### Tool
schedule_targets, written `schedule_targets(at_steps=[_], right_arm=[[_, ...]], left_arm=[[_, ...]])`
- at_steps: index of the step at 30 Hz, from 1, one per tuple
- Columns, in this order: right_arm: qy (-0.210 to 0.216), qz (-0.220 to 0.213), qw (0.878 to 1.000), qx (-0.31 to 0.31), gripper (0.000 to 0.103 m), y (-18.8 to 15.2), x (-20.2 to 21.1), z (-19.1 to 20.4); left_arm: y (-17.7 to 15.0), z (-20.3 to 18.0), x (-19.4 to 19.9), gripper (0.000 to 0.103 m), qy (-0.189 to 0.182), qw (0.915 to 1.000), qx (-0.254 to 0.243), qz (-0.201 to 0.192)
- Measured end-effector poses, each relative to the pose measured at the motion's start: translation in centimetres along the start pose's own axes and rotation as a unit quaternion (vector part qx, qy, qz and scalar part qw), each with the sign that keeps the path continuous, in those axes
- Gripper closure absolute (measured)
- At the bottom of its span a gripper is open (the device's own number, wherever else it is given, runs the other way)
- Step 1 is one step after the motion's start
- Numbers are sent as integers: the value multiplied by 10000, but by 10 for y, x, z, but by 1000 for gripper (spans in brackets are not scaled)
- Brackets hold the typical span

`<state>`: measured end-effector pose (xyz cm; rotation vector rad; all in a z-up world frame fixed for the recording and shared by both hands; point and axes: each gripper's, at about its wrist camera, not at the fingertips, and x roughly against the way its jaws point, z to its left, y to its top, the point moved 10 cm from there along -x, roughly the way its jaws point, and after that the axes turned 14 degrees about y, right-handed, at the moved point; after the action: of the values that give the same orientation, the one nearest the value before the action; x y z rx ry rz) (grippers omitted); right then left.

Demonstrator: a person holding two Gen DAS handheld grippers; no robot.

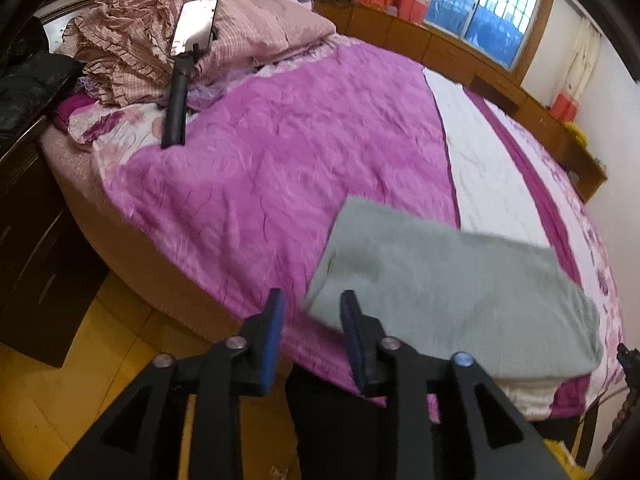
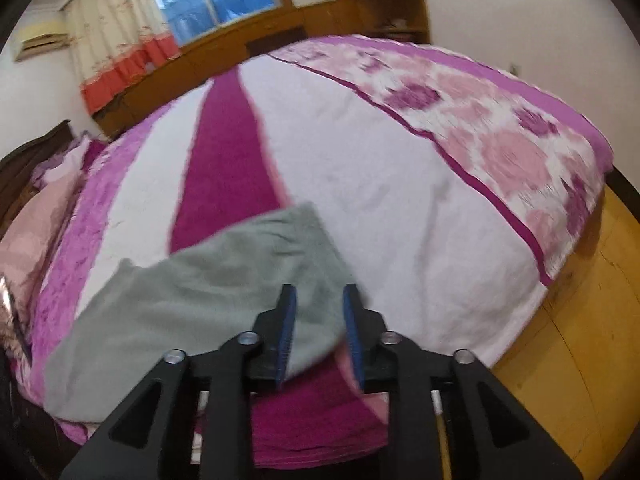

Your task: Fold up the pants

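On the near edge of the bed (image 1: 248, 184), the grey pants (image 1: 452, 292) lie folded flat. The left gripper (image 1: 312, 312) and right gripper (image 2: 320, 308) stand part-open, holding nothing. The cloth looks soft, light and limp; best pinched at a corner or folded edge.

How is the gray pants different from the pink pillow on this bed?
The pants are gray, plain and folded flat near the bed's front edge. The pillow is pink, checked and puffy, at the bed's far end, with a phone leaning on it. Both lie on the bed.
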<state>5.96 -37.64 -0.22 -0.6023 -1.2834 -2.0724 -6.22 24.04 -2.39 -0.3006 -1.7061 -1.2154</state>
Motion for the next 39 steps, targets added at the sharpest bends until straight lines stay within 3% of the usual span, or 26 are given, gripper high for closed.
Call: schedule_targets(at_steps=[4, 7, 11, 17, 20, 22, 23, 24, 27, 33, 37, 39], right_arm=[[481, 341, 9977, 328, 79, -15, -24, 44], [604, 694, 9946, 470, 79, -37, -45, 61], [604, 1142, 9893, 675, 79, -63, -67, 73], [532, 1503, 9852, 637, 79, -86, -85, 67], [501, 1494, 9851, 692, 78, -89, -86, 68], [508, 1484, 9849, 730, 77, -90, -85, 68], [514, 1479, 9850, 730, 77, -91, -85, 68], [529, 1470, 9851, 721, 77, -91, -85, 68], [577, 1456, 9853, 689, 77, -90, -85, 69], [629, 1421, 9857, 652, 77, -90, -84, 70], [689, 1419, 9855, 632, 77, -90, -83, 68], [725, 1423, 9852, 620, 77, -90, -81, 68]], left_arm=[[15, -24, -18, 61, -367, 9992, -144, 88], [19, -53, -34, 57, -620, 9955, -684, 217], [17, -76, -55, 57, -584, 9866, -1486, 333], [10, -88, -75, 51, -344, 9770, -2087, 279], [8, -90, -77, 51, -325, 9762, -2140, 145], [8, -91, -77, 68, -396, 9756, -2156, 110], [7, -94, -75, 85, -489, 9749, -2167, 148], [8, -96, -72, 90, -533, 9756, -2120, 183], [13, -99, -56, 92, -485, 9785, -2005, 90], [12, -142, 5, 91, -1273, 9749, -1808, -262], [-4, -179, 12, 79, -1829, 9666, -1798, -26], [-13, -187, 10, 78, -1814, 9664, -1820, 85]])
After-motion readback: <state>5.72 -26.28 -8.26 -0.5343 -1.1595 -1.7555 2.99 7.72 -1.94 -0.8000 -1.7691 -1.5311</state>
